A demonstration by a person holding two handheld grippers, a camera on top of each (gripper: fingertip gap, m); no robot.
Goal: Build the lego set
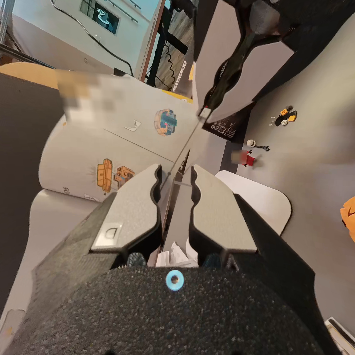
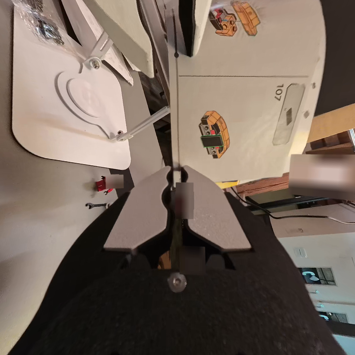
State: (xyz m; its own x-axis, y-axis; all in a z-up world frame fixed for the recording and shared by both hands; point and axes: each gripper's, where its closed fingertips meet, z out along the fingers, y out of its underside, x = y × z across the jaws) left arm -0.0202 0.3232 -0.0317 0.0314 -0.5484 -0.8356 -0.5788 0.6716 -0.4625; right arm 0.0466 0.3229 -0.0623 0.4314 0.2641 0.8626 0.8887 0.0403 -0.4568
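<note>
Paper page (image 2: 240,96) of booklet clamped edge-on in right tongs (image 2: 177,168). Left tongs (image 1: 175,169) parted, straddling same edge, gripping nothing. Turn slowly; avoid tearing at spine. Lego bits (image 1: 284,116), red torso (image 1: 249,159), wrench (image 1: 261,147) loose on bench (image 1: 317,86). Step numbers on page, white print on black box (image 1: 224,128): not reproduced.

Both wrist views face the instruction booklet (image 1: 123,138) closely.
</note>
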